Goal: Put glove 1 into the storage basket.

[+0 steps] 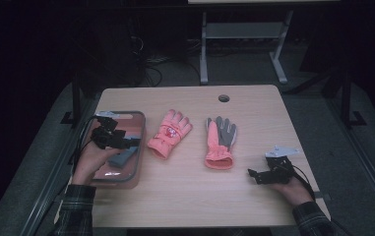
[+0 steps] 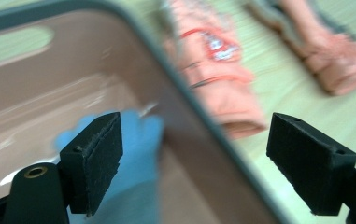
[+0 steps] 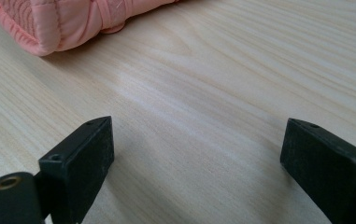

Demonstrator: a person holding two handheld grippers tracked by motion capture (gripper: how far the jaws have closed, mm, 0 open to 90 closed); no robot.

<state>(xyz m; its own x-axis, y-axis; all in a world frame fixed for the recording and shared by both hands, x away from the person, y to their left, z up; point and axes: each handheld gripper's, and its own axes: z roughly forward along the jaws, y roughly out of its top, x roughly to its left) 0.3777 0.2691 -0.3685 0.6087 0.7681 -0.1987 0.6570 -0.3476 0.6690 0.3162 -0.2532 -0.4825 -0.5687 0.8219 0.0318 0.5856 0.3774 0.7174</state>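
the left tool (image 1: 132, 141) hangs over the brown tray (image 1: 137, 118) at the counter's (image 1: 254, 196) left edge, its jaws spread wide with nothing between them. a blue glove (image 2: 136, 154) lies inside the tray, below that tool. just beside the tray a pink glove (image 1: 169, 132) lies flat, and a pink and grey glove (image 1: 220, 142) lies further right. the right tool (image 1: 252, 175) rests low near the counter's right front, released, bare wood between its jaws.
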